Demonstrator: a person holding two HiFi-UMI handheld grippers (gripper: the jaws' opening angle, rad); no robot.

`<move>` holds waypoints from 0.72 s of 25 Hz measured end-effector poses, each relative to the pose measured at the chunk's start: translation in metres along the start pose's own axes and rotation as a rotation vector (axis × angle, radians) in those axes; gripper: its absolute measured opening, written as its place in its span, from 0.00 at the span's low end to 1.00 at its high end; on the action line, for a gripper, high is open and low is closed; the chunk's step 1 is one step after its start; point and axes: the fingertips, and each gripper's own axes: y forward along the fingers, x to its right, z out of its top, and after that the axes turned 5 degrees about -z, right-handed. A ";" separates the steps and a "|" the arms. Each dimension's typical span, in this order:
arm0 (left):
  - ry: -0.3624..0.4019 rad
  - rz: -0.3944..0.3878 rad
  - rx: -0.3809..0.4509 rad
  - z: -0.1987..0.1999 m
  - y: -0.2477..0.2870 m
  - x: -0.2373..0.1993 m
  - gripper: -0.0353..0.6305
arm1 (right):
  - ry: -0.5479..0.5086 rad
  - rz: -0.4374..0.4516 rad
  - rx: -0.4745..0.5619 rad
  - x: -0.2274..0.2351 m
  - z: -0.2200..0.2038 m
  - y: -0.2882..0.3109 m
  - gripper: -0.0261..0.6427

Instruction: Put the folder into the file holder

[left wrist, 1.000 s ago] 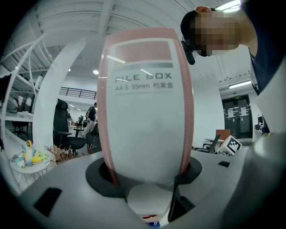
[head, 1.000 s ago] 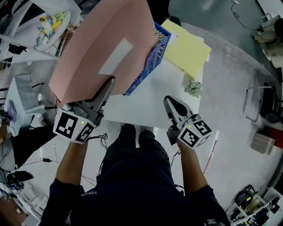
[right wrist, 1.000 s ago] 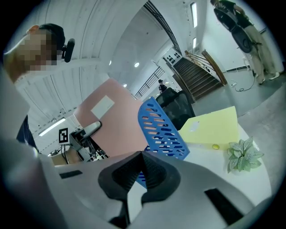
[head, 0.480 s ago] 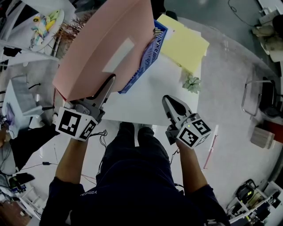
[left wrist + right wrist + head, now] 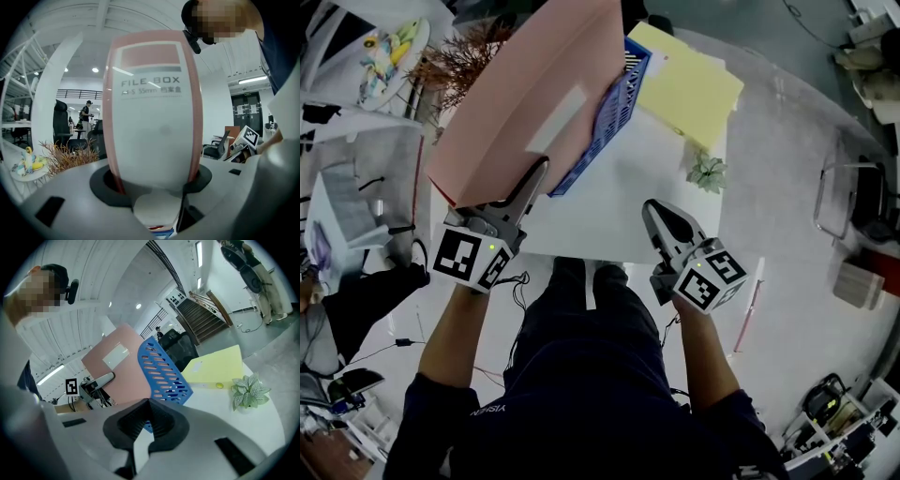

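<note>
Folder [image 5: 534, 103], a pink cardboard box file with a white label on its face, was clamped at the near spine by the left gripper [image 5: 534, 178]. Jaws spread wide, pads pressed on either side of the thick spine [image 5: 154, 117]. Held clear of the white table [image 5: 609, 211], tilted, with its far end against the blue perforated plastic file holder [image 5: 614, 112]. Not yet seated in it. Could not tell whether the leading corner had entered the mouth.

Right gripper [image 5: 661, 211] hung just off the near table edge, jaws together on nothing, looking toward the file holder [image 5: 164, 371]. Beyond the holder lay a flat pale yellow folder [image 5: 689, 84], with a small potted plant [image 5: 708, 173] just beside it.

Judged as the insertion step, partway through the approach. Next move probably called for lining the lower edge up with the open slot, then sliding down and in without loosening the grip until seated. Possibly also for steadying the holder with the free gripper, since a light plastic holder might skid or tip.
</note>
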 end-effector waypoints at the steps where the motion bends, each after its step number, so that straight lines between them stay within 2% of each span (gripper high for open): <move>1: -0.001 0.000 -0.004 -0.002 0.001 0.000 0.47 | 0.001 0.000 0.000 0.000 0.000 0.000 0.05; 18: 0.001 -0.001 -0.063 -0.037 0.022 -0.001 0.47 | 0.029 -0.020 -0.007 0.009 -0.011 0.003 0.05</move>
